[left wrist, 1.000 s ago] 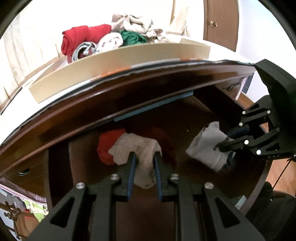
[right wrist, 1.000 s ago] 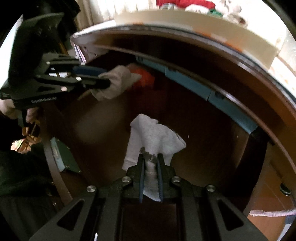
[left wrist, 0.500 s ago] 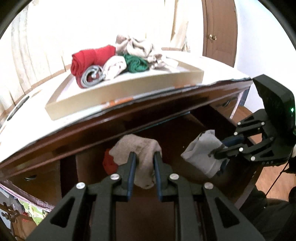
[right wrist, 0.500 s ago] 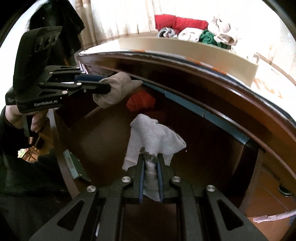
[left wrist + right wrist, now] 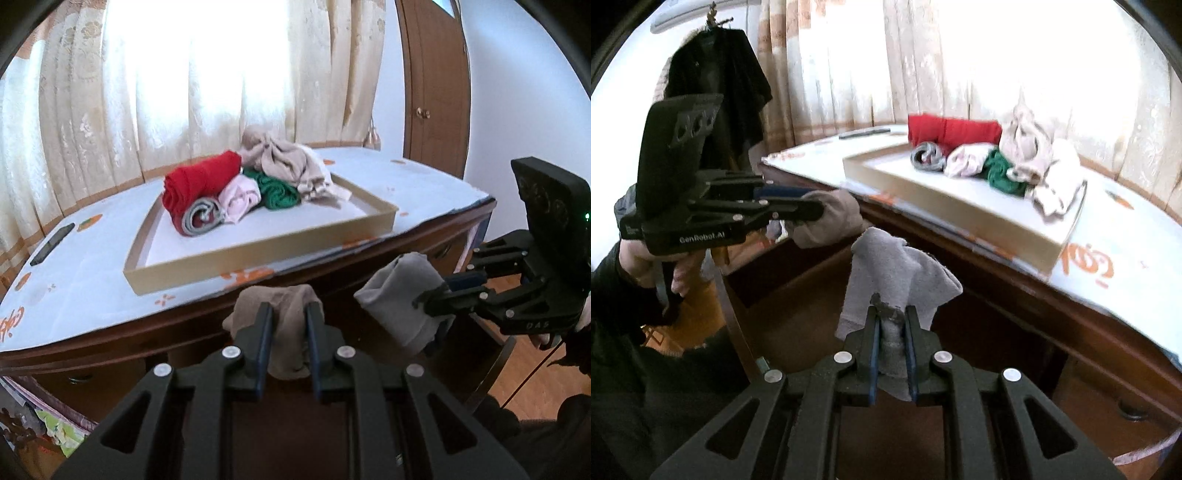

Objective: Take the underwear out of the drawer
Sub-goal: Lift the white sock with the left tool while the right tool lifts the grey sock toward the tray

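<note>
1. Left hand-held gripper: jaws are clamping a beige underwear piece, soft thin knit that is bunching over the fingertips; it is hanging in the air in front of the counter edge.
2. Right hand-held gripper: jaws are pinching a grey underwear piece, thicker and fuzzy, draping in loose folds above the dark drawer.
3. Each garment is being held clear of the drawer; how much of either is trailing below the fingers is hidden.
4. A shallow rectangular tray of tan card is sitting on the counter, which is showing a white cloth with orange print.
5. Lying in the tray: a red roll, a grey-edged roll, a pale pink bundle, a green bundle, and crumpled beige cloth.
6. The drawer interior is showing too dark to read; the right view is blurring at the tray.
</note>
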A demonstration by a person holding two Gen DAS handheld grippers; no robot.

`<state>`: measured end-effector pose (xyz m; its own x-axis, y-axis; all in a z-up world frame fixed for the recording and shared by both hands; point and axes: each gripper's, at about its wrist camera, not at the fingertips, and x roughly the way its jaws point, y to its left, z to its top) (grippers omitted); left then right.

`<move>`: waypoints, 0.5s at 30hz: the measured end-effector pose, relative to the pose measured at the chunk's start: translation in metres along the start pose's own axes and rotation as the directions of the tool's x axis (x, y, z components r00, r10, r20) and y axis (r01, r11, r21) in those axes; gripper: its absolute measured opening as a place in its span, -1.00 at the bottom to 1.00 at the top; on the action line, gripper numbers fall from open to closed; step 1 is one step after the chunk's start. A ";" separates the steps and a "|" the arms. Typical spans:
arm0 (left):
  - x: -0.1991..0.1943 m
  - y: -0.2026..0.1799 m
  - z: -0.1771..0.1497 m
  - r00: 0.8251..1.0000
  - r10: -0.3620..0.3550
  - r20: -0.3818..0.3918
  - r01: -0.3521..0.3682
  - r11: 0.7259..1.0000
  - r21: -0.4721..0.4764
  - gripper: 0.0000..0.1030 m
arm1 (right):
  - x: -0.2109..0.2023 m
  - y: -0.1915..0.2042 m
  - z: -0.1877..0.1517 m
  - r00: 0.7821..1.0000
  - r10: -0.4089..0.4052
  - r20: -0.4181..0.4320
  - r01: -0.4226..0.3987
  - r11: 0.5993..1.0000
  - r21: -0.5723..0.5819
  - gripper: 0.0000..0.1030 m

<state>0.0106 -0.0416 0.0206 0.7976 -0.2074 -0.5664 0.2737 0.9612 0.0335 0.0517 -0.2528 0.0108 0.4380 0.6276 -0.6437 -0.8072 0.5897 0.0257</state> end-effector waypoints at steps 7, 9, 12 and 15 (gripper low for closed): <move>-0.009 0.000 0.017 0.999 0.009 0.051 -0.010 1.000 0.016 -0.71 | -0.005 0.002 0.018 0.998 -0.009 0.060 0.009 1.000 0.001 -0.74; -0.011 0.001 0.022 0.998 0.010 0.066 -0.011 1.000 0.018 -0.71 | -0.008 0.001 0.024 0.997 -0.013 0.075 0.013 1.000 0.002 -0.74; -0.013 0.001 0.031 0.996 0.014 0.086 -0.017 0.999 0.031 -0.71 | -0.012 -0.001 0.031 0.995 -0.016 0.095 0.016 1.000 0.002 -0.74; -0.012 0.000 0.038 0.995 0.017 0.096 -0.021 0.999 0.048 -0.71 | -0.015 -0.003 0.037 0.994 -0.027 0.108 0.027 1.000 -0.001 -0.74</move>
<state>0.0214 -0.0464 0.0591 0.8499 -0.2077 -0.4842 0.2820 0.9556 0.0851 0.0619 -0.2451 0.0486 0.4994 0.6629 -0.5578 -0.7956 0.6058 0.0076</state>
